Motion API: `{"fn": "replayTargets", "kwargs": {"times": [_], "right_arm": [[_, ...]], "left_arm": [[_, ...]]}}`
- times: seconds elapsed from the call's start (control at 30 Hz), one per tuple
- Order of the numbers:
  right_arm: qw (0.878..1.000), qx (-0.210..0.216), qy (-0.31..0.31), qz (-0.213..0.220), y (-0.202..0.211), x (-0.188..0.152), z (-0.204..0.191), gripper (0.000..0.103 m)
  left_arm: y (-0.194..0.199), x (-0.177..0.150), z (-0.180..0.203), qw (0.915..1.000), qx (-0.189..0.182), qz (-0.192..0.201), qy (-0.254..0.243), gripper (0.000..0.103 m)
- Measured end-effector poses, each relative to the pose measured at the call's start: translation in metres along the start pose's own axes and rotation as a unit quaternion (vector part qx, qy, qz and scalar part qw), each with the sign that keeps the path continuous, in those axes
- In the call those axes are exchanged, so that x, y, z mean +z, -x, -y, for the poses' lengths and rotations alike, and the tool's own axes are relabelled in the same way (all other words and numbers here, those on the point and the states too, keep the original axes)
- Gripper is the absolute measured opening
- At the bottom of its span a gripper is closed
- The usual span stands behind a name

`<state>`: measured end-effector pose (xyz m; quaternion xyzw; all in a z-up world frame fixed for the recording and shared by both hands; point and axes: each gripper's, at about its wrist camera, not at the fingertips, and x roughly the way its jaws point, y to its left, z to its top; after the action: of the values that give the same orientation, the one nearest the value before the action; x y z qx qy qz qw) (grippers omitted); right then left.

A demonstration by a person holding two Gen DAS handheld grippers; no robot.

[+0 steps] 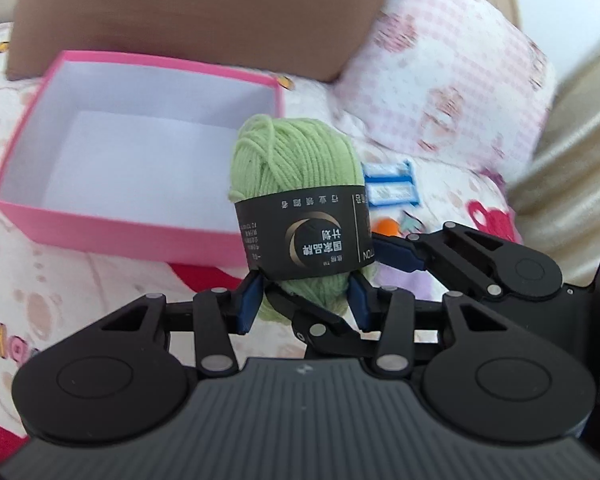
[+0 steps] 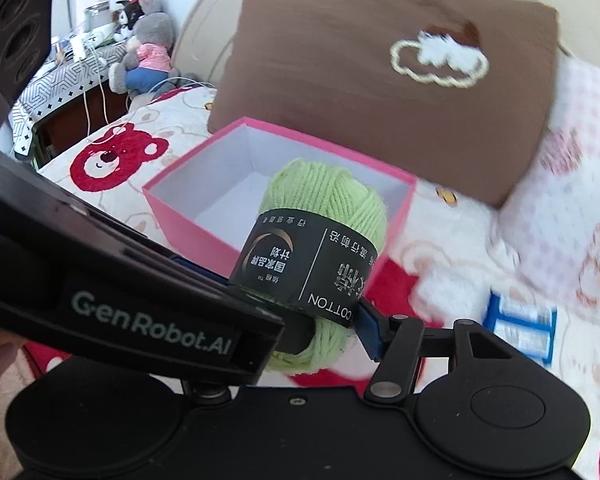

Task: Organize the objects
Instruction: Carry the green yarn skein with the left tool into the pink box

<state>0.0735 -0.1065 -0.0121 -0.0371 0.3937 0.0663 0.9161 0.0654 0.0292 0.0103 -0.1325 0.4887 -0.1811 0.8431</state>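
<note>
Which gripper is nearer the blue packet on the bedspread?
Right. The right gripper clamps the green yarn from the side facing the blue packet; the left gripper clamps it from the pink box side.

Your two handheld grippers, matte black

Your left gripper [image 1: 304, 304] has blue pads [image 1: 247, 300], silver rivets, ribbed grey housing; your right gripper [image 2: 336, 336] matches; white "GenRobot.AI" lettering.

One ball of light green cotton yarn [image 1: 296, 168] with a black paper band sits between the claws. One open pink cardboard box [image 1: 112, 224] with a white inside lies beyond it. Two pillows lie farther off: one brown [image 2: 380, 92], one pink-checked [image 1: 452, 80]. One blue-framed packet [image 1: 392, 184] lies right of the claws. Two claws: left [image 1: 304, 300], right [image 2: 340, 320].
</note>
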Motion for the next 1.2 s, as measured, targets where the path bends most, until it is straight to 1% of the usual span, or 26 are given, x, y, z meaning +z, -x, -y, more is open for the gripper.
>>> {"fn": "replayTargets", "kwargs": {"times": [0.07,0.27,0.33,0.47,0.73,0.8,0.9,1.2], "right_arm": [[1.0,0.008,-0.002,0.003,-0.01,0.009,-0.002,0.064],[1.0,0.01,0.02,0.018,-0.032,0.036,-0.016,0.063],[0.999,0.014,0.036,0.015,-0.042,0.046,-0.017,0.063],[0.998,0.025,0.048,0.014,-0.058,0.065,-0.016,0.063],[0.995,0.022,0.099,0.003,-0.096,0.096,-0.03,0.063],[0.995,0.02,0.102,-0.004,-0.106,0.101,-0.031,0.063],[0.995,0.024,0.096,-0.006,-0.12,0.104,-0.033,0.063],[0.995,0.027,0.096,-0.013,-0.161,0.108,-0.039,0.063]], "left_arm": [[0.002,0.008,-0.011,0.9999,0.008,0.009,0.006,0.042],[0.004,0.041,-0.044,0.9997,0.021,0.011,0.009,0.043],[0.002,0.051,-0.057,0.9995,0.025,0.009,0.018,0.043],[0.001,0.067,-0.077,0.9989,0.031,0.018,0.028,0.042],[-0.012,0.09,-0.115,0.9968,0.037,0.025,0.067,0.042],[-0.019,0.094,-0.123,0.996,0.041,0.023,0.076,0.042],[-0.026,0.1,-0.134,0.996,0.047,0.019,0.073,0.042],[-0.05,0.108,-0.173,0.9952,0.041,0.018,0.086,0.042]]}}
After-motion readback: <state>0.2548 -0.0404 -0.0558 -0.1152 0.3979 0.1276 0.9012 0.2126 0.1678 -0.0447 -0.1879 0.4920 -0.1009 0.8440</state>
